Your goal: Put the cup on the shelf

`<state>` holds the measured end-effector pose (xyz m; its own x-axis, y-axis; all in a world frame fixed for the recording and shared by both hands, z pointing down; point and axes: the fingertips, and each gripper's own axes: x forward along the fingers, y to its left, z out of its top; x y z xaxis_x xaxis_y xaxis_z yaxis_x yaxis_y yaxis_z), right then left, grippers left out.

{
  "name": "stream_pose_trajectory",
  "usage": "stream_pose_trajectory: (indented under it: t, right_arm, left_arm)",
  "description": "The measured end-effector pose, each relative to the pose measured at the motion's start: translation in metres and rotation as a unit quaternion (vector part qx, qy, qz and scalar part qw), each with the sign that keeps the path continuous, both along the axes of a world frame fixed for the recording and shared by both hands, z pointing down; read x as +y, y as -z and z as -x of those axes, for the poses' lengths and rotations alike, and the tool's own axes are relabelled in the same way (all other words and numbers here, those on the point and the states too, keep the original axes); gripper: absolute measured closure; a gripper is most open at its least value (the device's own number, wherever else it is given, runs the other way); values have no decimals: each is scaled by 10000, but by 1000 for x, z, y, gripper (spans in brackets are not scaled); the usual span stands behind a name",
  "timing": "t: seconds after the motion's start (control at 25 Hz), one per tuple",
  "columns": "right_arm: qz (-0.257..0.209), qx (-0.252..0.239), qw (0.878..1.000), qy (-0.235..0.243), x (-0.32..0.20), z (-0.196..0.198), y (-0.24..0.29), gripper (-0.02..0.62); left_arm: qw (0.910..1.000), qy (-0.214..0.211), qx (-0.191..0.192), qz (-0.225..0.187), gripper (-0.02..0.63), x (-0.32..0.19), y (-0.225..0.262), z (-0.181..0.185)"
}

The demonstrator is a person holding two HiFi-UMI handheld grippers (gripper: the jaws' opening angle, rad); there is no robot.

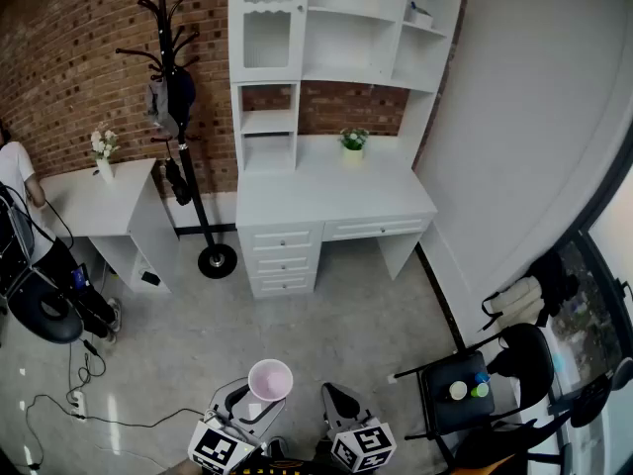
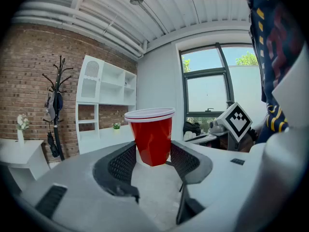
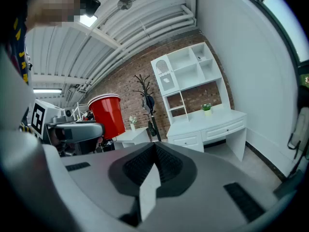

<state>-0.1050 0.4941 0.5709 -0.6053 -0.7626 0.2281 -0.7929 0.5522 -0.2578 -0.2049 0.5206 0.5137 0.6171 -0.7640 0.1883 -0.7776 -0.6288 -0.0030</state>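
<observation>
Upright red cup, rim up, apparently gripped low by left gripper; right gripper closed.

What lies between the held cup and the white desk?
Bare floor only, in the head view, from cup to desk.

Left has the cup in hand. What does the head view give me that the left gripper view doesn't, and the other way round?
Only the head view: the desk drawers, a cable on the floor and a black chair at the right. Only the left gripper view: the red cup clamped by its wall between the jaws of the left gripper, and the window. Both: that cup, the white shelf unit, the coat rack and the brick wall.
</observation>
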Motion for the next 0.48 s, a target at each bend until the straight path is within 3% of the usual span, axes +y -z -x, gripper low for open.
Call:
stream_pose_trajectory:
  t: [0.24,0.48]
  right_arm:
    - [-88,44,9999,-88,6,7,8,603]
    - [-186,-71,9997,-107,1,-11,13,602]
  left_arm:
    - [9998,-135,4,-137,382,5,9,4]
    - [9997,-234,34,-93,382,-1,8,-19]
